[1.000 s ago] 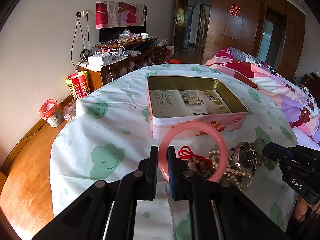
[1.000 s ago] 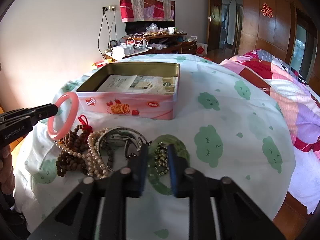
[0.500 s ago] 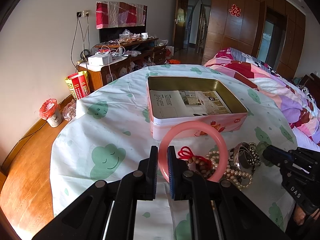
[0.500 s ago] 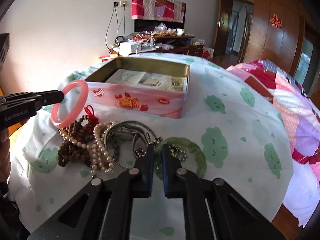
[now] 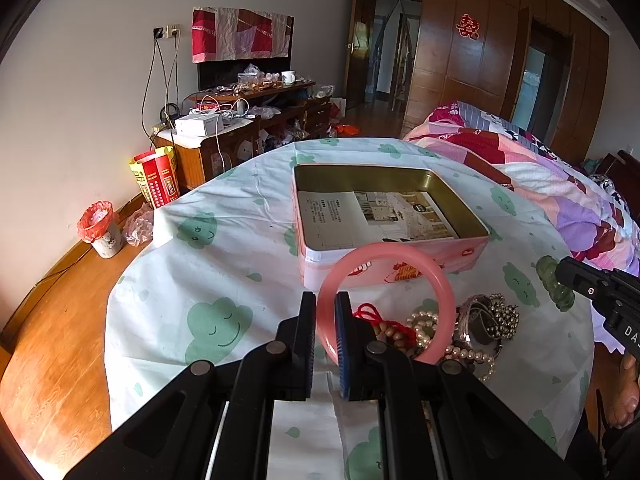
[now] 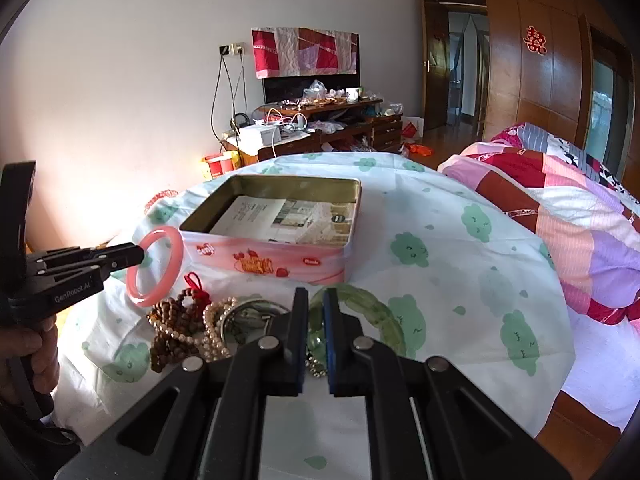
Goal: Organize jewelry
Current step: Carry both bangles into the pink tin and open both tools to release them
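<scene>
Pink, glossy round bangle (image 5: 386, 304), clamped on edge in the left gripper (image 5: 325, 334), hangs just short of the open pink rectangular tin (image 5: 390, 216) straight ahead, while the right gripper (image 6: 316, 334) pinches a translucent green bangle (image 6: 372, 314) above the bench (image 6: 440, 248).

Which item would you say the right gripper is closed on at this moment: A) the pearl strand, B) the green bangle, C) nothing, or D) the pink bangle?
B: the right gripper pinches the green bangle between its fingers, while the pink bangle sits in the left gripper.
</scene>
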